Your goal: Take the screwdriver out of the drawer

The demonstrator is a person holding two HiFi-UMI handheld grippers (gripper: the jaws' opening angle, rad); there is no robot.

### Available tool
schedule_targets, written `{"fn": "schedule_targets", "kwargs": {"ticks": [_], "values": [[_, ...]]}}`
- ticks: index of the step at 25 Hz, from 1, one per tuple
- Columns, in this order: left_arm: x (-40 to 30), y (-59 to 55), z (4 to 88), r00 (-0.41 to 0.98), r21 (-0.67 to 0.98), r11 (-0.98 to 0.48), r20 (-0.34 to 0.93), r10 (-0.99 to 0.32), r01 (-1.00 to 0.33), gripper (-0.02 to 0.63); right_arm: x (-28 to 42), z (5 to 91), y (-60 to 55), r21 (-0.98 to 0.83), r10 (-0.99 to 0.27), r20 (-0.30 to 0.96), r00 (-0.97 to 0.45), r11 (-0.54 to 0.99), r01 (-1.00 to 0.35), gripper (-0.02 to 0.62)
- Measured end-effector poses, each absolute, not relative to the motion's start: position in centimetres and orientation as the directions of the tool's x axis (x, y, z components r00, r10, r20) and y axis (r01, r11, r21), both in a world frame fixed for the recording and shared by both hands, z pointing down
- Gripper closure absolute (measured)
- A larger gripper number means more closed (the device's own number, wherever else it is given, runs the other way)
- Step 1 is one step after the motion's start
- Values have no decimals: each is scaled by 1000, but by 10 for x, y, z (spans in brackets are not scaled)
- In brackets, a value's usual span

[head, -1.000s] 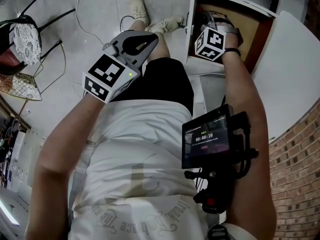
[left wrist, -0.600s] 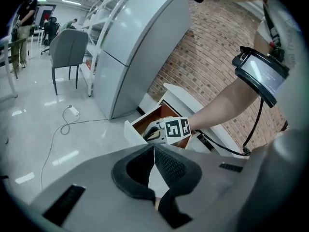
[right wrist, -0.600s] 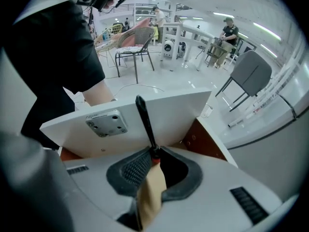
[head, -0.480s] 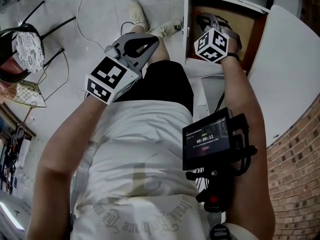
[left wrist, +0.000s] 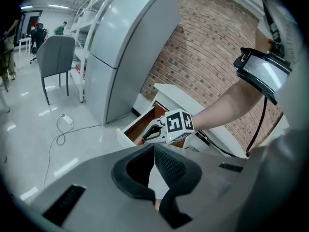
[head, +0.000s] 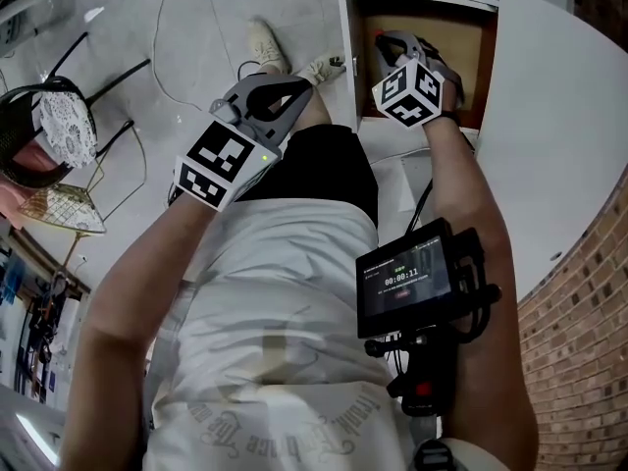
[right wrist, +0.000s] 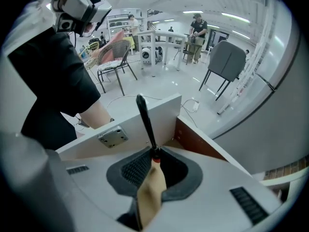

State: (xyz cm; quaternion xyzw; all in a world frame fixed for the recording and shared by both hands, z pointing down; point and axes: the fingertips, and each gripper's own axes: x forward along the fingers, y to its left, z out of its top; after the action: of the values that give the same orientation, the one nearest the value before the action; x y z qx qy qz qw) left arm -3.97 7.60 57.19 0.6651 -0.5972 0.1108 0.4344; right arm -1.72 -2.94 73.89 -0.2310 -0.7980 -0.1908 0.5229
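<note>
Right gripper (right wrist: 154, 154), clamped on the screwdriver (right wrist: 146, 122) handle, has risen — extraction from the drawer (right wrist: 198, 140) beneath it looks nearly done; left gripper (left wrist: 153, 147) closed, empty.

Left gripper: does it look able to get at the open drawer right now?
Probably yes: the left gripper sits beside the drawer with an unobstructed line to it, though the right gripper, shut on the screwdriver, crowds the opening.

White T-shirt (head: 265, 292), black shorts (head: 319, 165), pale shoes (head: 265, 42), forearm-strapped screen (head: 410, 278).
</note>
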Motion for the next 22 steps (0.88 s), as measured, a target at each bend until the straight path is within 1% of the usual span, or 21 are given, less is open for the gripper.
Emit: {"fn": "schedule_targets", "kwargs": {"ticks": [8,15,22], "values": [[-32,67,562,309,426,5,664,-681,-904,583,-9,725,-28,49,152,915,-374,878,476,526],[-18,62,542,316,403,-28,669,-673,-915,583,16,694,-26,29,133,909,-396,926,376,526],[-22,57,542,334,389,-73,664,-669,-918,583,18,686,-24,7,120,901,-417,957,292,527]]}}
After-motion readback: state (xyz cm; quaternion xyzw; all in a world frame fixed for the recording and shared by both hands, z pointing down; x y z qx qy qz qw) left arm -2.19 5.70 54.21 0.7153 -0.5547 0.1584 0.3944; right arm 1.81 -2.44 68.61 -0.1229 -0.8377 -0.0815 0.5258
